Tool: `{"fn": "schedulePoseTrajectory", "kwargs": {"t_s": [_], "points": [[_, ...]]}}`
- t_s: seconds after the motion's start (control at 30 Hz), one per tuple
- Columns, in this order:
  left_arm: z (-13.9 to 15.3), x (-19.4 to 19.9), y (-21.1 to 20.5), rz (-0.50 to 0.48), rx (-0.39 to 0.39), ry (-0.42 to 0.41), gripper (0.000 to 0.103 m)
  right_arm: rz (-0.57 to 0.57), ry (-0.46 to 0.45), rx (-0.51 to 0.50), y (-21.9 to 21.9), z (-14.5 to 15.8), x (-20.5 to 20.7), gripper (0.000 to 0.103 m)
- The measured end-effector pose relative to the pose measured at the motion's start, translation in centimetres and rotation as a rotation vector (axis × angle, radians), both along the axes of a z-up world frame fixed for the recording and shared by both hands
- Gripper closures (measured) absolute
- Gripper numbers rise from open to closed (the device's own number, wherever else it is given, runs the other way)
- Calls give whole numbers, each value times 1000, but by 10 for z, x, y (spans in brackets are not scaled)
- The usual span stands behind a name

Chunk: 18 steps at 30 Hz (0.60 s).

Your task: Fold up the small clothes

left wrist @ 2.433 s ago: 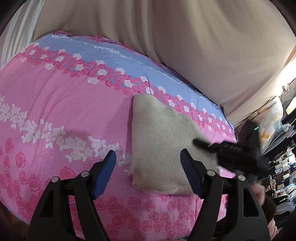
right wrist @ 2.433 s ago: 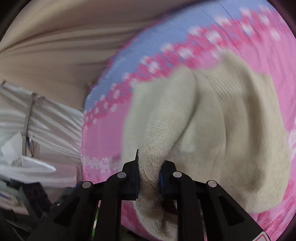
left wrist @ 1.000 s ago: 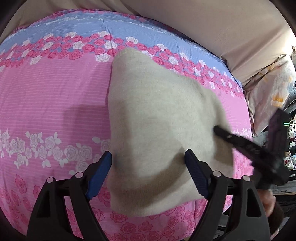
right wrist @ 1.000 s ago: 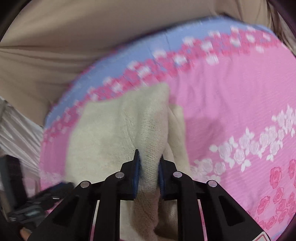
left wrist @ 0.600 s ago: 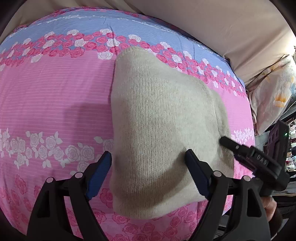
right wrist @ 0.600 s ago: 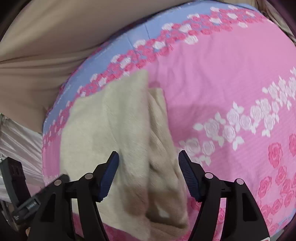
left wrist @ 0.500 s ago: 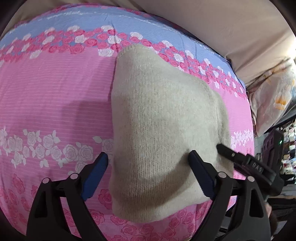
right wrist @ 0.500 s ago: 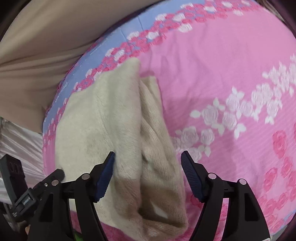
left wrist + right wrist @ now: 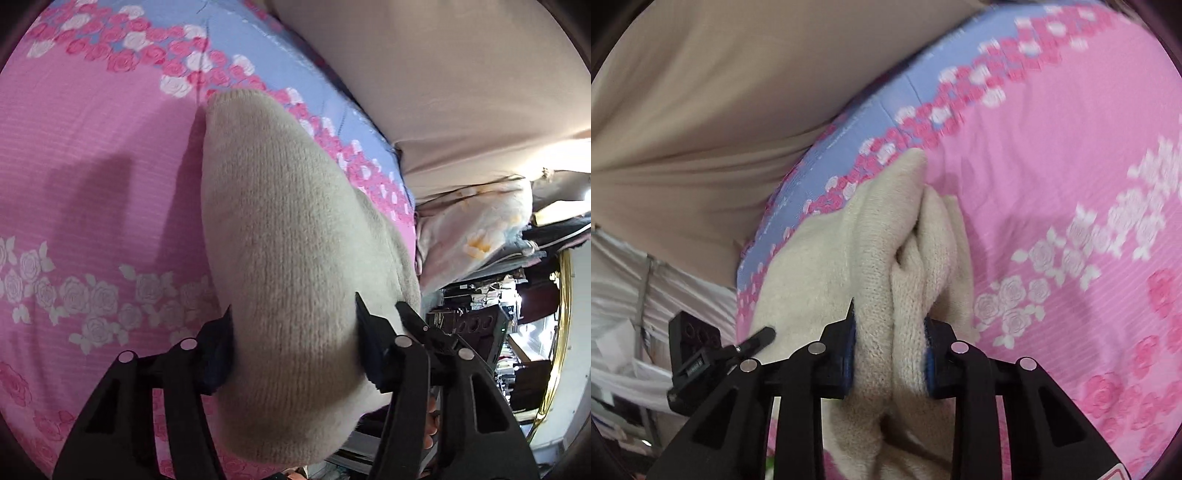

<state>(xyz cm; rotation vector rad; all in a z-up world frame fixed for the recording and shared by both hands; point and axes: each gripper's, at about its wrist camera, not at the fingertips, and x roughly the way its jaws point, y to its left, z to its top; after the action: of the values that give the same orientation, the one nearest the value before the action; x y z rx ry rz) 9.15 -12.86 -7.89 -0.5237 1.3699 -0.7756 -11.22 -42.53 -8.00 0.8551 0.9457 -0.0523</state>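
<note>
A folded cream knit garment [image 9: 288,236] lies on the pink rose-print bed cover [image 9: 85,155]. My left gripper [image 9: 293,345] has its two fingers on either side of the garment's near end and grips the thick bundle. In the right wrist view the garment [image 9: 871,236] shows as a stack of folded layers. My right gripper [image 9: 890,354] is closed on those layers from the opposite side. The left gripper [image 9: 731,350] shows at the left of that view.
A beige sheet [image 9: 443,74] hangs behind the bed. A pale floral pillow [image 9: 476,236] lies at the bed's right end, with cluttered shelves [image 9: 517,332] beyond. The blue band of the cover [image 9: 886,103] runs along the far edge.
The right gripper let go of the folded flap, opened, then closed on the stacked layers. The left gripper moved forward and closed from wide open onto the garment's near end.
</note>
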Motion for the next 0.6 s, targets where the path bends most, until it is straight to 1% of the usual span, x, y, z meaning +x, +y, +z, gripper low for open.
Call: {"fn": "schedulePoseTrajectory", "kwargs": {"t_s": [0.03, 0.07, 0.1, 0.13, 0.17, 0.2, 0.23, 0.3, 0.37, 0.4, 0.47, 0.5, 0.53, 0.57, 0.6], "points": [[-2, -2, 0, -1, 25, -14, 36, 9, 19, -8, -1, -5, -1, 71], [-7, -5, -2, -3, 73, -31, 34, 18, 57, -9, 0, -18, -2, 68], [-13, -6, -4, -8, 128, -43, 33, 24, 120, -12, 0, -35, -2, 63], [-22, -9, -8, -15, 184, -49, 32, 21, 166, -21, 1, -49, -3, 59], [-29, -10, -9, -17, 205, -41, 30, 14, 176, -19, 1, -57, -3, 56], [-34, -11, -9, -12, 197, -25, 25, -4, 155, -11, -1, -61, -6, 51], [-38, -10, -6, 15, 189, -5, 19, -19, 147, -13, -3, -61, -7, 39], [-41, -9, -1, 62, 188, 14, 14, -36, 139, -14, -8, -62, -6, 26], [-46, -4, 0, 86, 173, 42, 12, -8, 128, 50, -10, -70, 4, 26], [-49, -1, -1, 92, 163, 56, 10, 13, 122, 98, -9, -75, 8, 25], [-61, 4, -4, 107, 135, 118, 10, 41, 125, 196, -7, -89, 22, 25], [-66, 4, -6, 112, 124, 138, 10, 32, 128, 232, -6, -97, 26, 20], [-74, 4, -8, 119, 95, 175, 8, 18, 106, 234, -7, -96, 26, 16], [-76, 5, -10, 134, 79, 176, 8, 27, 90, 228, -5, -93, 28, 21], [-74, 5, -11, 132, 61, 170, 17, 42, 73, 221, -3, -89, 30, 50]]}}
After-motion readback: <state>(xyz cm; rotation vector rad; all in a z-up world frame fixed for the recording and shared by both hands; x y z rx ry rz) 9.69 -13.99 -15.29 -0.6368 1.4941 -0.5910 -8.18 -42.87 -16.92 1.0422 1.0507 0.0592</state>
